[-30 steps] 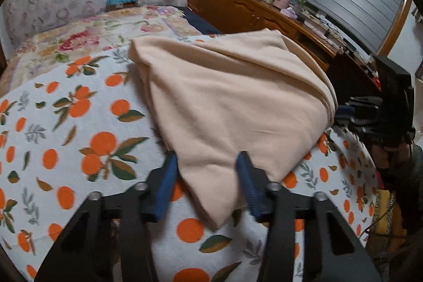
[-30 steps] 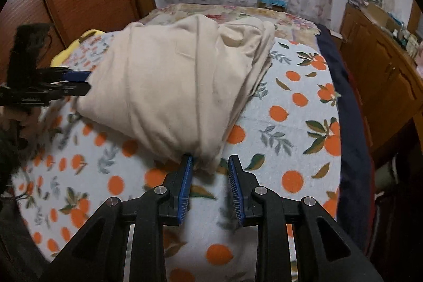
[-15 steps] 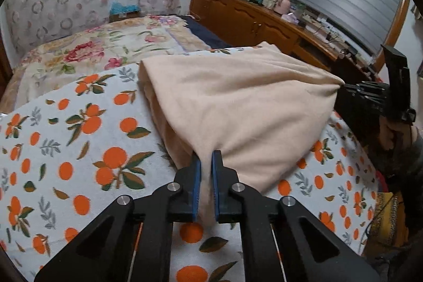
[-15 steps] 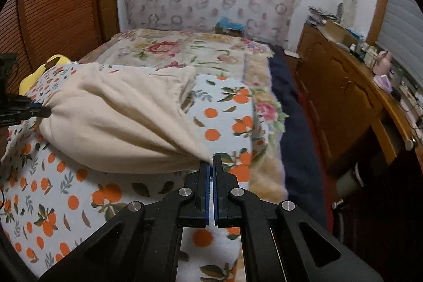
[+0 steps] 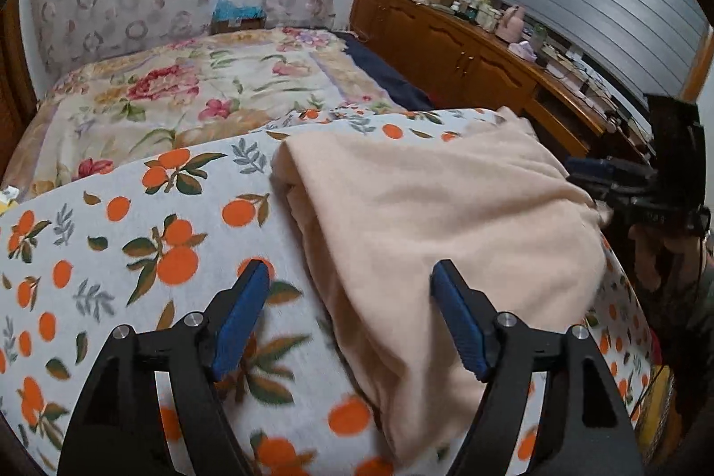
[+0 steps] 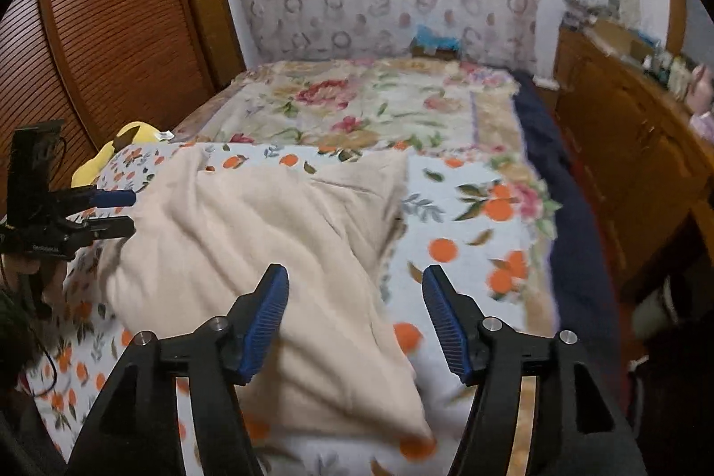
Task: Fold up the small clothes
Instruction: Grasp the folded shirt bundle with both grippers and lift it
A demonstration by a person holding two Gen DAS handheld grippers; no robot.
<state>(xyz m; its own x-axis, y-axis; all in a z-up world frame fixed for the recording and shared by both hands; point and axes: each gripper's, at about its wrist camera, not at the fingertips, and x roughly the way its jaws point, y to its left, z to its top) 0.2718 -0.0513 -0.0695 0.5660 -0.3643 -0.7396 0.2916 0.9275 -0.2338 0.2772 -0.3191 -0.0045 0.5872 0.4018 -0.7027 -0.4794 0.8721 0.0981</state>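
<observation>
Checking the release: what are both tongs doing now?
Left tongs: opening, pads off the peach fleece garment.
Right tongs: opening, nothing gripped.

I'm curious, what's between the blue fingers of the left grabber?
A corner of the peach cloth lies between the left gripper's opening jaws, untouched, over the orange-print blanket. Left wrist view.

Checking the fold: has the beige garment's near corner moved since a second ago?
Yes. The beige garment has been drawn nearer across the orange-print blanket, and both corners released.

Cloth (image 5: pixel 446 208) plain peach-beige; sheet (image 5: pixel 134 253) white with orange fruit and green leaves; quilt (image 5: pixel 178 97) floral, pink and red; pads (image 5: pixel 236 324) blue.
</observation>
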